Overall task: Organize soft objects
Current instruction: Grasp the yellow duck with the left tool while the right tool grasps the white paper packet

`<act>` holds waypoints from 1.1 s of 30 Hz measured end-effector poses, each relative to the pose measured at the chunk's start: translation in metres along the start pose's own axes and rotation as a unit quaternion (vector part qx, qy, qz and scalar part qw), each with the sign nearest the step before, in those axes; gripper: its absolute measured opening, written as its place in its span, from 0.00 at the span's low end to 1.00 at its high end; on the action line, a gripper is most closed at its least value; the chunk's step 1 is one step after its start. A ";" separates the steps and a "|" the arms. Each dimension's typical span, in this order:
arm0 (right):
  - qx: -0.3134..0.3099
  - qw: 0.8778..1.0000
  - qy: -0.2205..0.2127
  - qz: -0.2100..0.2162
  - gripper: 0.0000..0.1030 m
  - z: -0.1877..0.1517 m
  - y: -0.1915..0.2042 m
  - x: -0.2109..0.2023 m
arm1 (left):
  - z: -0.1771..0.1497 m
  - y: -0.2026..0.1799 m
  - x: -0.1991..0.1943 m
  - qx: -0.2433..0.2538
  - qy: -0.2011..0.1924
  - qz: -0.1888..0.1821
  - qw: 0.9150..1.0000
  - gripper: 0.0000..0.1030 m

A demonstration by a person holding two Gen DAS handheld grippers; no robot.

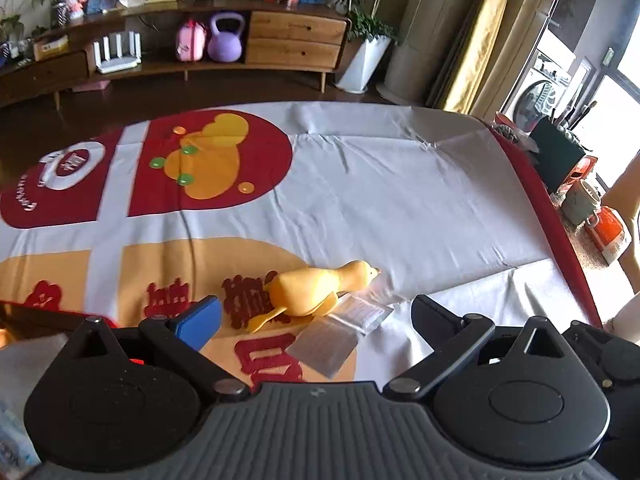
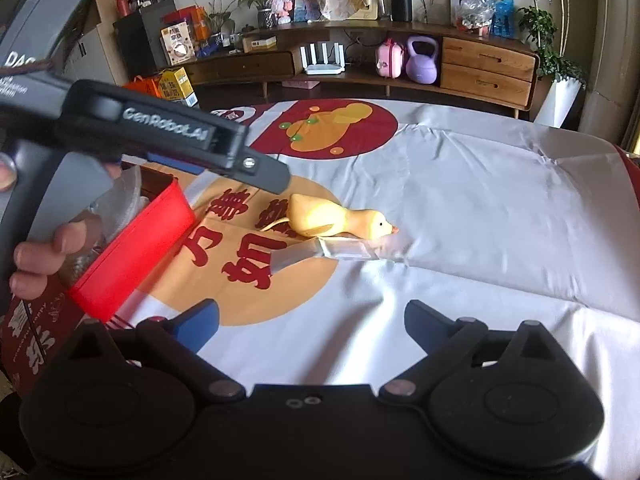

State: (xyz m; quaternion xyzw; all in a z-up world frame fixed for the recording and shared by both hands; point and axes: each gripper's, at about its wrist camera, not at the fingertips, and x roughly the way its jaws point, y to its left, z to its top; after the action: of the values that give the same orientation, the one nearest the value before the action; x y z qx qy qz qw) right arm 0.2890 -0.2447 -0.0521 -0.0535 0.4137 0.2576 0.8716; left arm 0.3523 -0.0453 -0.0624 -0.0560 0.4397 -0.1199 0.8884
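Both grippers (image 1: 316,316) (image 2: 312,322) wide, empty, short of duck (image 1: 316,286) on bags (image 1: 344,324), printed cloth (image 1: 400,184), sideboard (image 1: 296,40) behind.

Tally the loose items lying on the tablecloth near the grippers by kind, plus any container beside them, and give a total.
Yellow rubber duck: 1
Clear plastic packets: 2
Red bin: 1
Total: 4
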 end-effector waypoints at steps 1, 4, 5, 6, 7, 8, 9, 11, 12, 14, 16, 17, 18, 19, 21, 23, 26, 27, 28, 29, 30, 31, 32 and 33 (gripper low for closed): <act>0.001 1.000 0.001 0.002 0.96 0.002 -0.001 0.003 | 0.002 0.001 0.005 -0.001 0.001 0.000 1.000 0.99; -0.001 1.000 -0.003 0.009 0.96 0.008 -0.003 0.013 | 0.007 0.001 0.018 -0.002 0.005 -0.003 1.000 0.99; -0.003 1.000 -0.005 0.011 0.96 0.011 -0.003 0.016 | 0.008 0.001 0.022 -0.002 0.005 -0.003 1.000 0.99; -0.005 1.000 -0.007 0.014 0.96 0.013 -0.003 0.019 | 0.009 0.001 0.027 -0.002 0.006 -0.004 1.000 0.99; -0.006 1.000 -0.007 0.016 0.96 0.015 -0.002 0.023 | 0.010 0.001 0.031 -0.001 0.008 -0.006 1.000 0.99; -0.007 1.000 -0.007 0.017 0.96 0.017 -0.002 0.027 | 0.011 0.000 0.036 0.001 0.011 -0.008 1.000 0.99; -0.008 1.000 -0.007 0.018 0.96 0.019 -0.002 0.031 | 0.012 0.000 0.040 0.003 0.014 -0.008 1.000 0.99; -0.008 1.000 -0.007 0.019 0.95 0.022 -0.002 0.039 | 0.013 -0.001 0.051 0.011 0.024 -0.006 1.000 0.99; -0.009 1.000 -0.008 0.021 0.95 0.023 -0.003 0.042 | 0.012 -0.001 0.056 0.014 0.027 -0.001 1.000 0.99; -0.007 1.000 -0.013 0.022 0.95 0.025 -0.004 0.048 | 0.013 0.000 0.065 0.013 0.032 0.003 0.999 0.99; -0.003 1.000 -0.015 0.024 0.95 0.026 -0.006 0.055 | 0.014 0.003 0.072 0.004 0.034 0.002 0.999 0.99; -0.001 1.000 -0.016 0.024 0.95 0.027 -0.006 0.058 | 0.015 0.003 0.075 0.001 0.035 0.000 0.999 0.99; 0.000 1.000 -0.016 0.021 0.95 0.027 -0.007 0.062 | 0.015 0.004 0.078 -0.003 0.037 -0.001 0.999 0.99; -0.002 1.000 -0.017 0.020 0.95 0.028 -0.007 0.065 | 0.015 0.004 0.082 -0.006 0.041 -0.002 0.999 0.99; -0.001 1.000 -0.019 0.019 0.95 0.028 -0.008 0.071 | 0.015 0.005 0.090 -0.006 0.048 -0.001 0.999 0.99; 0.003 1.000 -0.020 0.012 0.95 0.029 -0.011 0.076 | 0.013 0.005 0.097 -0.004 0.050 0.009 0.999 0.99; 0.008 0.999 -0.026 0.017 0.95 0.029 -0.015 0.082 | 0.010 0.009 0.103 -0.009 0.051 0.006 0.999 0.99; 0.009 1.000 -0.025 0.015 0.94 0.030 -0.016 0.084 | 0.009 0.010 0.105 -0.009 0.051 0.006 0.999 0.98; 0.008 1.000 -0.025 0.014 0.94 0.030 -0.016 0.086 | 0.009 0.010 0.106 -0.010 0.050 0.006 0.999 0.98; 0.007 1.000 -0.024 0.015 0.93 0.030 -0.016 0.089 | 0.008 0.011 0.107 -0.009 0.049 0.007 0.999 0.98; 0.007 1.000 -0.023 0.019 0.92 0.030 -0.017 0.091 | 0.008 0.010 0.107 -0.006 0.047 0.009 0.999 0.98; 0.007 0.999 -0.024 0.020 0.92 0.030 -0.017 0.092 | 0.007 0.010 0.108 -0.004 0.045 0.011 0.999 0.98; 0.006 0.999 -0.024 0.023 0.92 0.030 -0.017 0.094 | 0.006 0.011 0.108 -0.002 0.043 0.013 0.999 0.95; 0.006 0.999 -0.025 0.026 0.92 0.030 -0.016 0.095 | 0.005 0.011 0.108 0.000 0.043 0.015 0.999 0.89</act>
State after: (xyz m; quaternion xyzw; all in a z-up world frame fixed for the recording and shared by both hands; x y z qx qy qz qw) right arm 0.3672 -0.2114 -0.1055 -0.0309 0.3950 0.2788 0.8748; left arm 0.4216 -0.0632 -0.1443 -0.0443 0.4783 -0.1087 0.8703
